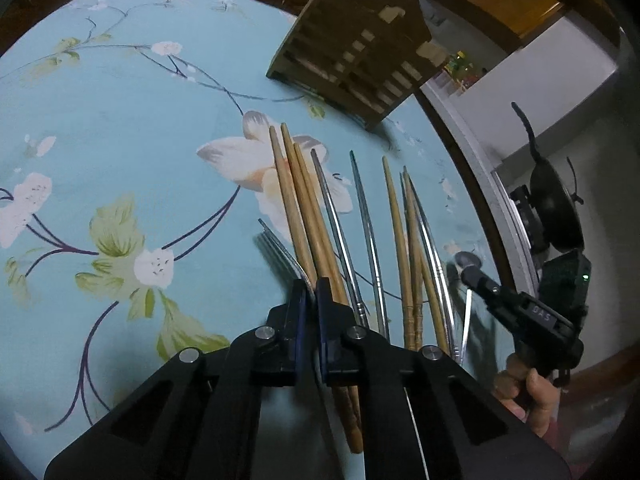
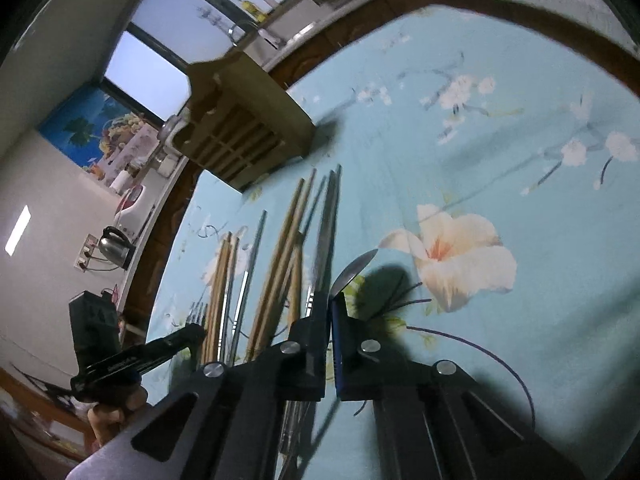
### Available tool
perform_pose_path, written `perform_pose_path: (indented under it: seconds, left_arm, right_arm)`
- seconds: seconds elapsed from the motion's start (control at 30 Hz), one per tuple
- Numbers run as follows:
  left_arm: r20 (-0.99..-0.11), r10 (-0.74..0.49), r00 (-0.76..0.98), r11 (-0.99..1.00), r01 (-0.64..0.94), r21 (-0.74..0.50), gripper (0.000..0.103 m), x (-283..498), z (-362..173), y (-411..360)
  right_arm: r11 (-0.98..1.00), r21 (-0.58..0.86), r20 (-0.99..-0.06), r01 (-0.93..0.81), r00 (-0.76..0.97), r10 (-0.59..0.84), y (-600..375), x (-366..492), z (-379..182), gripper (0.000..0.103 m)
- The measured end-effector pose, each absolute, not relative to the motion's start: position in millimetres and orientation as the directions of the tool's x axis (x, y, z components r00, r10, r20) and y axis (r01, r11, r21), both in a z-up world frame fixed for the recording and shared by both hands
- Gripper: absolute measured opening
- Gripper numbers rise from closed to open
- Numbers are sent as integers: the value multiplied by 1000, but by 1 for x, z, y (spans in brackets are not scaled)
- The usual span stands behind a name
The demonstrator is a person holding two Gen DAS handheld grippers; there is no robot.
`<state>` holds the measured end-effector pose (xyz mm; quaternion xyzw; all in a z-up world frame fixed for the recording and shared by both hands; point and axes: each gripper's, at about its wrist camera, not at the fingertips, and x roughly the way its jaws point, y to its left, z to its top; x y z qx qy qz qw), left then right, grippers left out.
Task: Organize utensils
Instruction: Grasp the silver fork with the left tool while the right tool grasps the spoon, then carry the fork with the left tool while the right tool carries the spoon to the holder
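Observation:
My left gripper (image 1: 311, 286) is shut on a metal fork (image 1: 280, 250), whose tines point away over the cloth. Beside it lie wooden chopsticks (image 1: 298, 204) and metal chopsticks (image 1: 364, 208) in a loose row. My right gripper (image 2: 329, 300) is shut on a metal spoon (image 2: 352, 270), its bowl sticking out ahead; the spoon also shows in the left wrist view (image 1: 467, 261). A wooden slotted utensil holder (image 1: 356, 48) stands at the far table edge; it also shows in the right wrist view (image 2: 244, 128). Another fork (image 2: 196, 314) lies left of the chopsticks.
The round table carries a light blue floral cloth (image 1: 120, 120) with a brown wooden rim (image 2: 500, 8). Beyond the edge is a kitchen counter with a kettle (image 2: 116, 246) and appliances. The left gripper shows in the right wrist view (image 2: 192, 334).

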<state>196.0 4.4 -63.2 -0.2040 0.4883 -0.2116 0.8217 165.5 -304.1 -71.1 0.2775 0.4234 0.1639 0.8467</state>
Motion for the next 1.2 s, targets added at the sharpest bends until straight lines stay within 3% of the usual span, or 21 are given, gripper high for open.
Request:
perform_pose_path:
  seconds: [0.53, 1.2]
  left_arm:
    - [-546, -552, 630, 795, 201, -572, 2, 166, 20, 42]
    - [-404, -497, 768, 819, 263, -510, 2, 197, 85, 46]
  right_arm:
    - [896, 424, -501, -132, 790, 354, -307, 126, 30, 2]
    - [926, 319, -403, -204, 855, 327, -270, 166, 72, 2]
